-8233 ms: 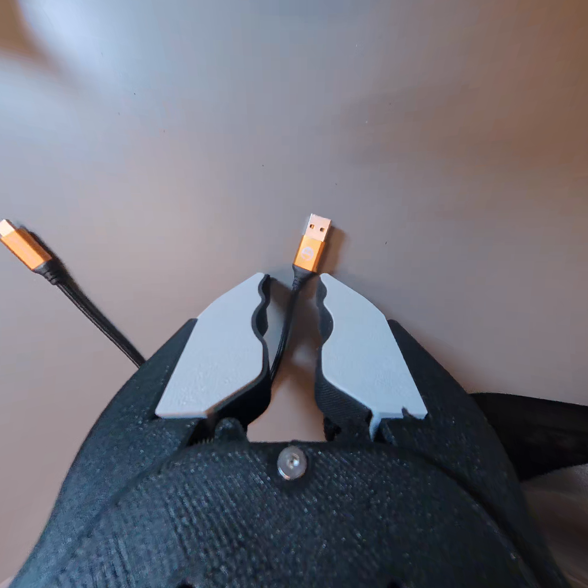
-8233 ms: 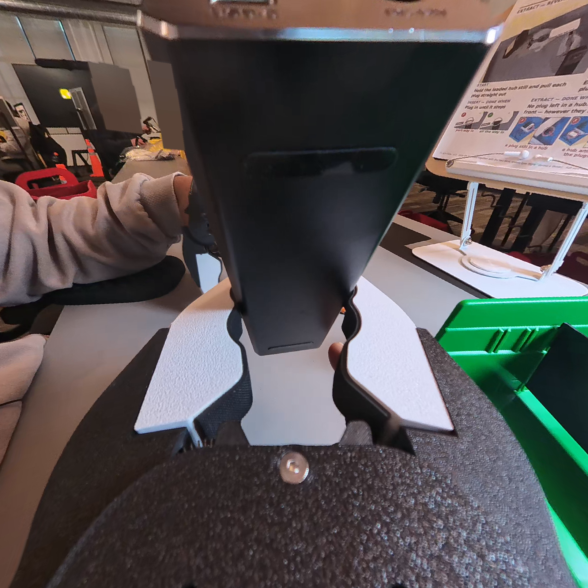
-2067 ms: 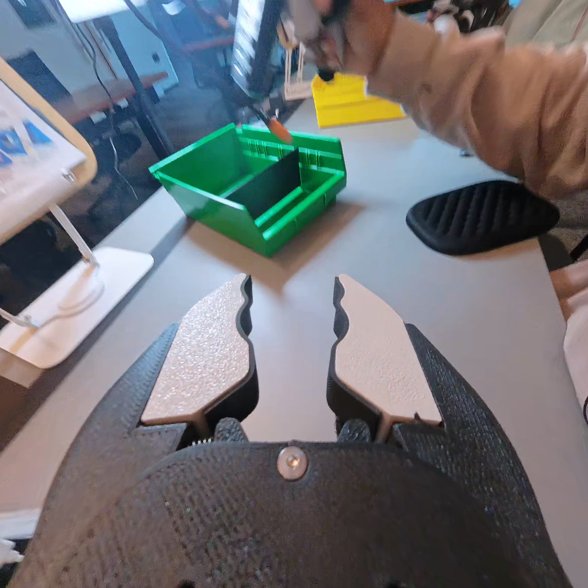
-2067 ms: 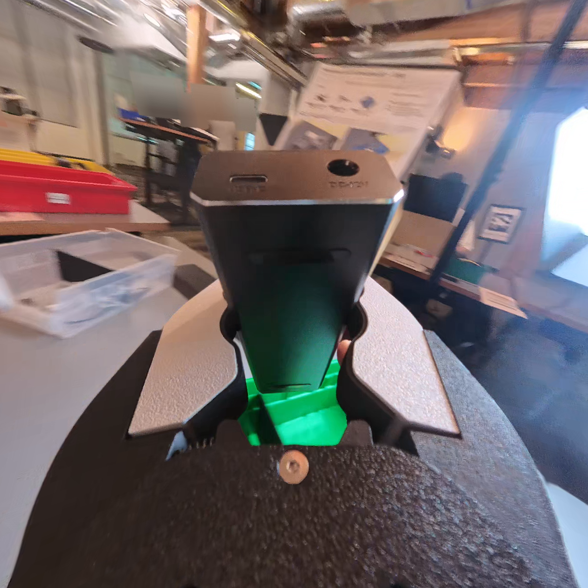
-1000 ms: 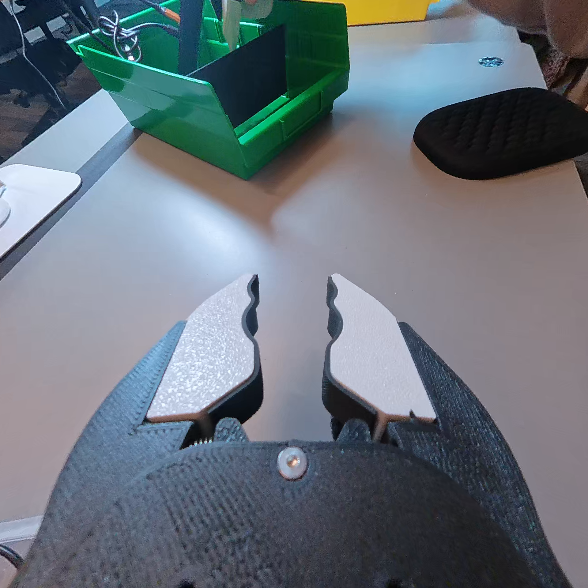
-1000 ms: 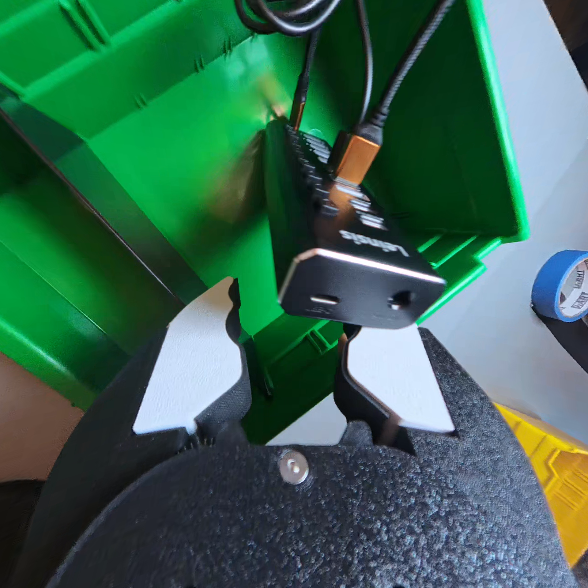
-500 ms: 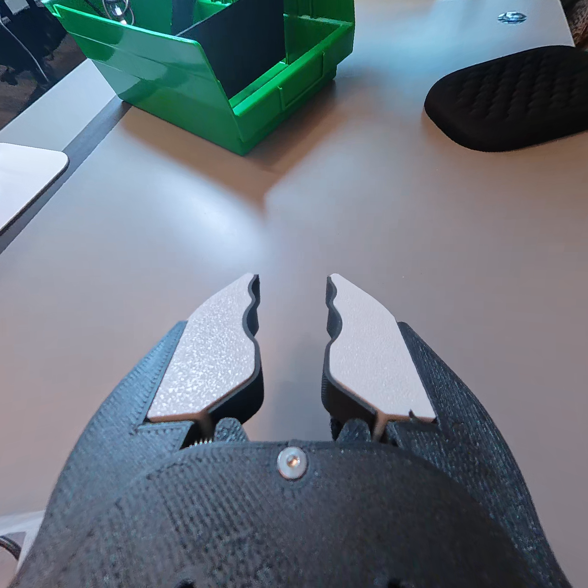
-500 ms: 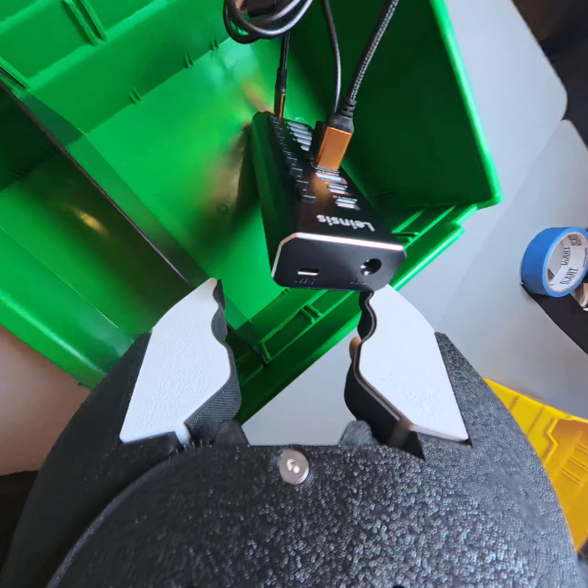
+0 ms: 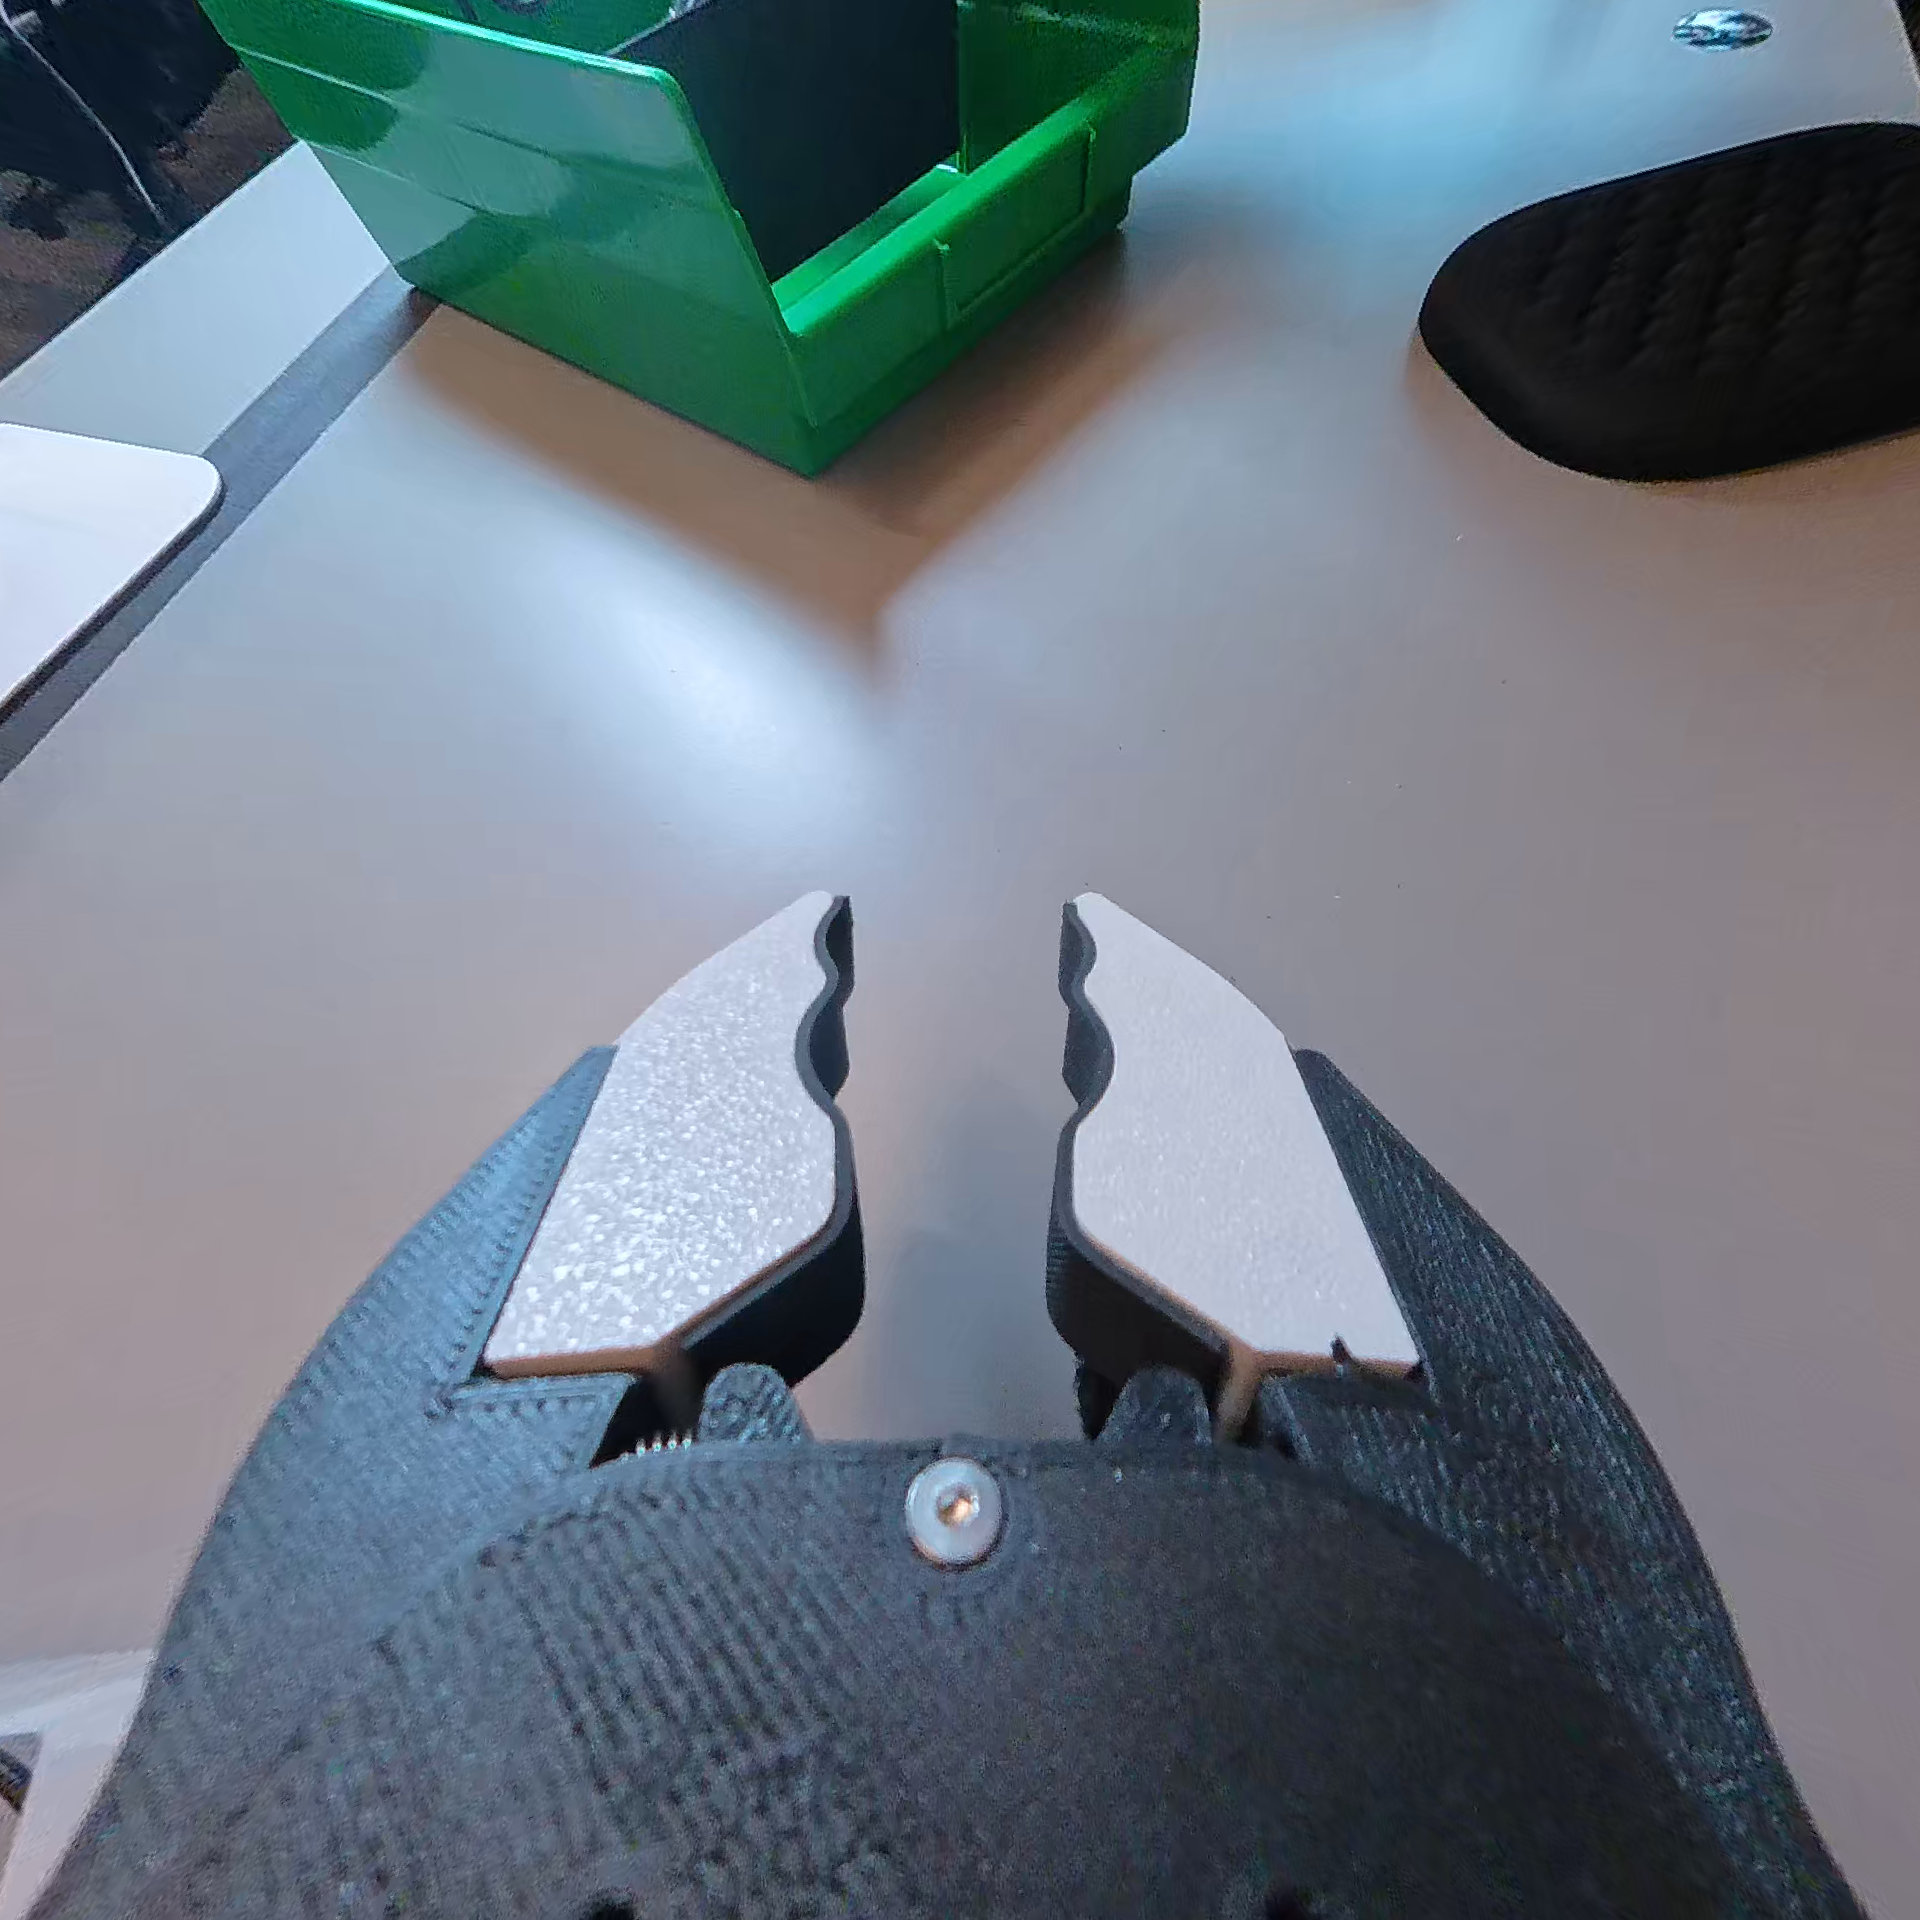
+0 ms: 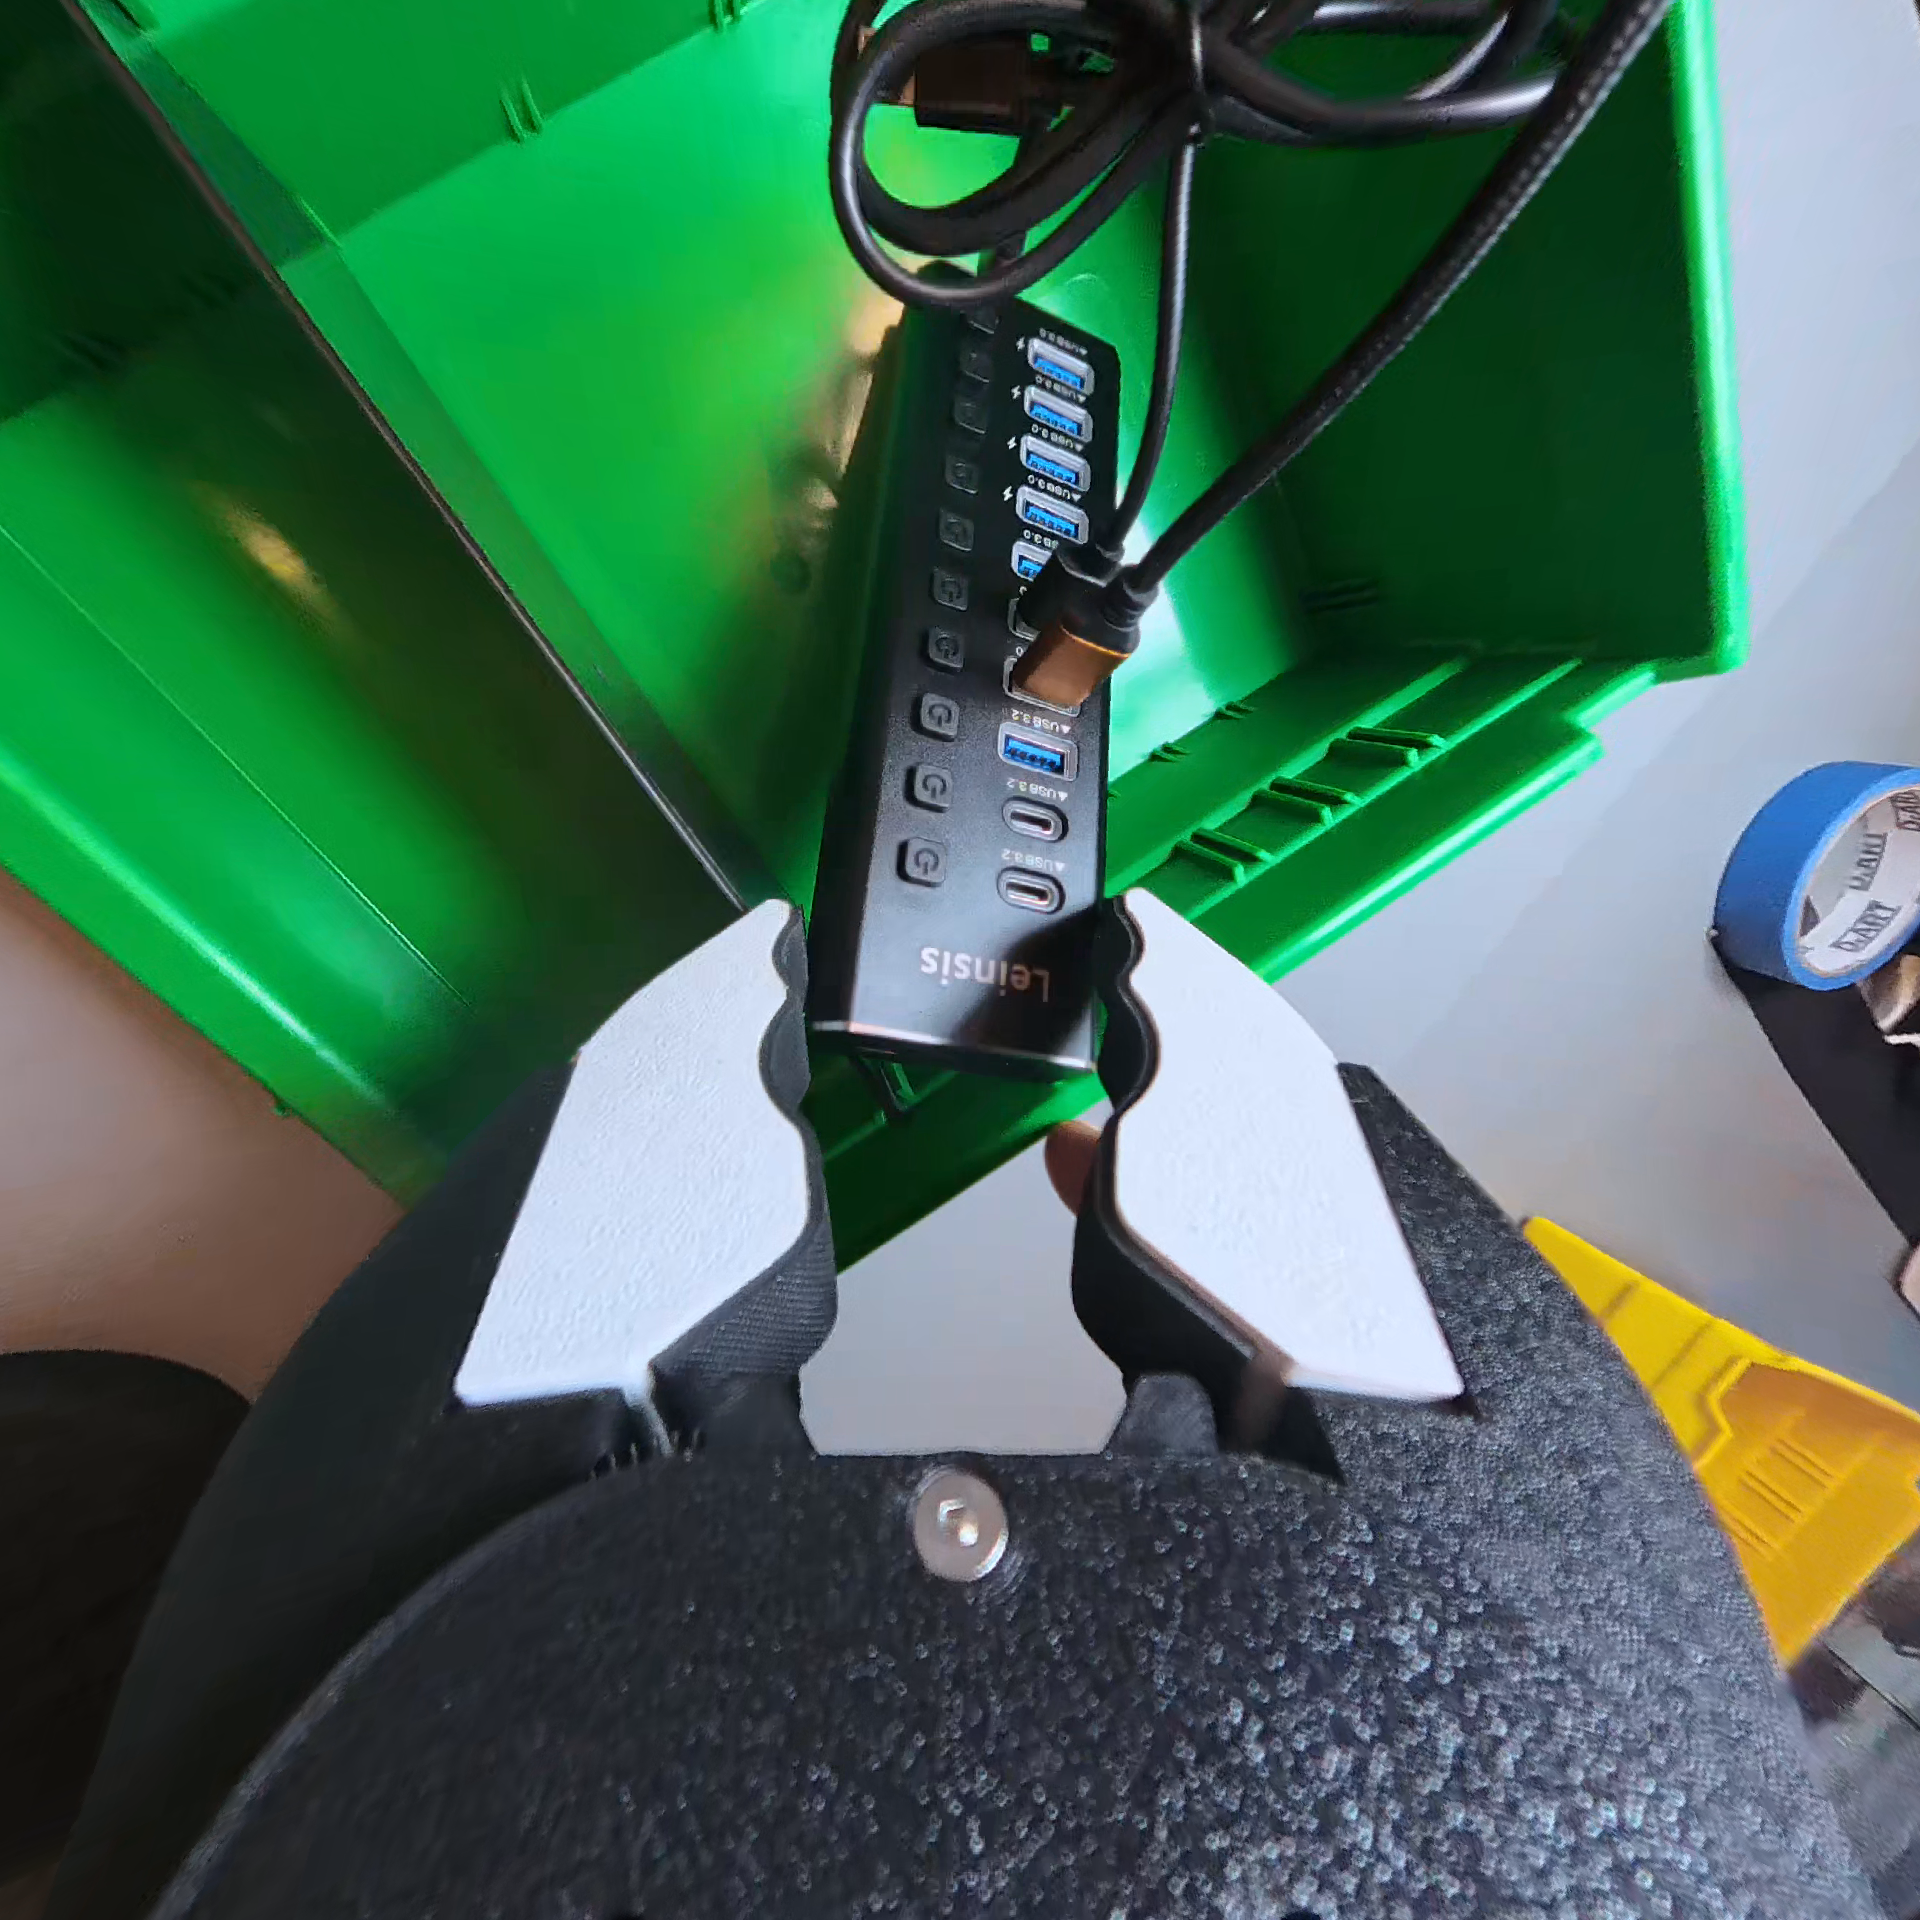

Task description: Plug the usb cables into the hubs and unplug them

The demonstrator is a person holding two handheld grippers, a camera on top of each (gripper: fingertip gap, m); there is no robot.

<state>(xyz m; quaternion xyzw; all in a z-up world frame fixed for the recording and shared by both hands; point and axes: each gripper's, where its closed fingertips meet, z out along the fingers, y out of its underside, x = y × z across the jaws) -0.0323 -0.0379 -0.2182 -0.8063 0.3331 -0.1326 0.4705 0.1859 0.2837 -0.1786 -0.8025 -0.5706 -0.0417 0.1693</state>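
Holding the black USB hub (image 10: 961, 727) by its near end over the green bin (image 10: 436, 343), our right gripper (image 10: 951, 982) is clamped on its rigid sides. Orange-shelled plug (image 10: 1070, 660) stays seated; braided cable flexes. Our left gripper (image 9: 948, 914) gapes empty.

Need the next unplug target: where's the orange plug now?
Right wrist view: the orange plug sits in the black hub, mid-row, above the green bin, just beyond the right gripper.
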